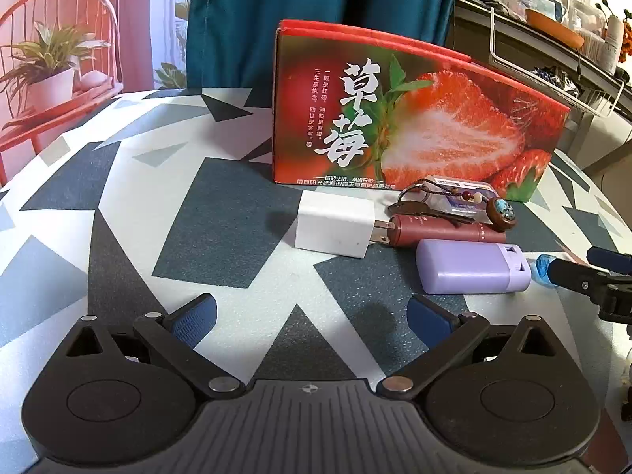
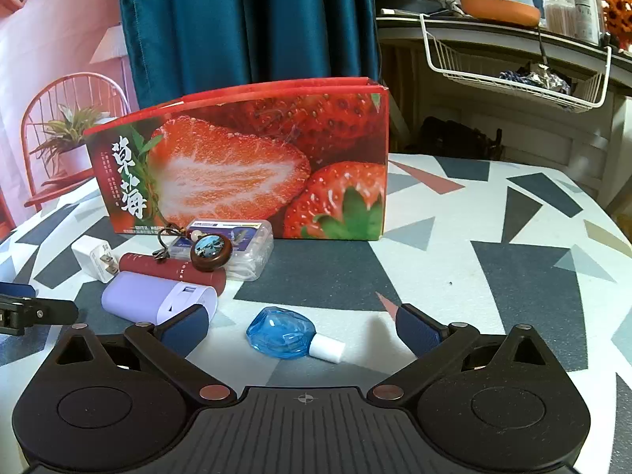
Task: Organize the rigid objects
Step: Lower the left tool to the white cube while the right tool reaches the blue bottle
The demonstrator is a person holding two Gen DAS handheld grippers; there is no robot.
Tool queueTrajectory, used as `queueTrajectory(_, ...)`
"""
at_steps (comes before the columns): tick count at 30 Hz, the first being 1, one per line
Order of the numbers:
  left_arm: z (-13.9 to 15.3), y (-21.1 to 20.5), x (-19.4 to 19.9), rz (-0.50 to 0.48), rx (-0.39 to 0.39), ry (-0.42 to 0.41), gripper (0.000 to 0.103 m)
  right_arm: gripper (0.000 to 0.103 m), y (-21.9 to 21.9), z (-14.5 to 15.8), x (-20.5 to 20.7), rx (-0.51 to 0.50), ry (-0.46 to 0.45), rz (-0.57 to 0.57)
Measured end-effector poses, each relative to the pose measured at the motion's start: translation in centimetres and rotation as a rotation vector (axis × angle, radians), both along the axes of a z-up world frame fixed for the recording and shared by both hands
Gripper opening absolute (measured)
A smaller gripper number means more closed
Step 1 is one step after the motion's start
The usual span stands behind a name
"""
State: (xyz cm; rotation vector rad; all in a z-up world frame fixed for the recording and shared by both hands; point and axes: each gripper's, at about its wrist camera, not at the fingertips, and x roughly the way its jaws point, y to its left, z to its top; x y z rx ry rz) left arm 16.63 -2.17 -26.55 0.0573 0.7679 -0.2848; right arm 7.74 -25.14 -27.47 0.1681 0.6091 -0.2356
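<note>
A strawberry-printed box stands on the patterned table. In front of it lie a white plug charger, a dark red tube, a lilac power bank, a clear plastic case and keys with a round pendant. A blue bottle with a white cap lies between the fingers of my right gripper, which is open. My left gripper is open over bare table, short of the charger.
The table has a blue, grey and white triangle cloth. Behind it hang a teal curtain, with a red chair holding a potted plant to the left, and a cluttered shelf with a white wire basket to the right.
</note>
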Motion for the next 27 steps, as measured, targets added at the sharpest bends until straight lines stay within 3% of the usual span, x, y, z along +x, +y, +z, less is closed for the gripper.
queueTrajectory(3, 0.0, 0.1, 0.1, 0.006, -0.003, 0.0, 0.103, 0.095, 0.0, -0.1, 0.1, -0.005, 0.01, 0.006)
queueTrajectory(7, -0.2, -0.3, 0.0, 0.0, 0.03, -0.009, 0.103, 0.076, 0.5, -0.3, 0.3, -0.02, 0.025, 0.022)
queueTrajectory(10, -0.3, -0.5, -0.1, -0.001, 0.044, -0.014, 0.103, 0.067, 0.7, -0.3, 0.3, -0.034, 0.029, 0.012)
queueTrajectory(14, -0.4, -0.4, -0.1, -0.003, 0.047, -0.018, 0.103, 0.067, 0.9, -0.1, -0.3, -0.034, 0.036, -0.044)
queueTrajectory(27, -0.3, -0.4, 0.1, -0.003, 0.038, -0.024, 0.103, 0.063, 2.4, -0.4, 0.1, -0.062, 0.105, -0.014)
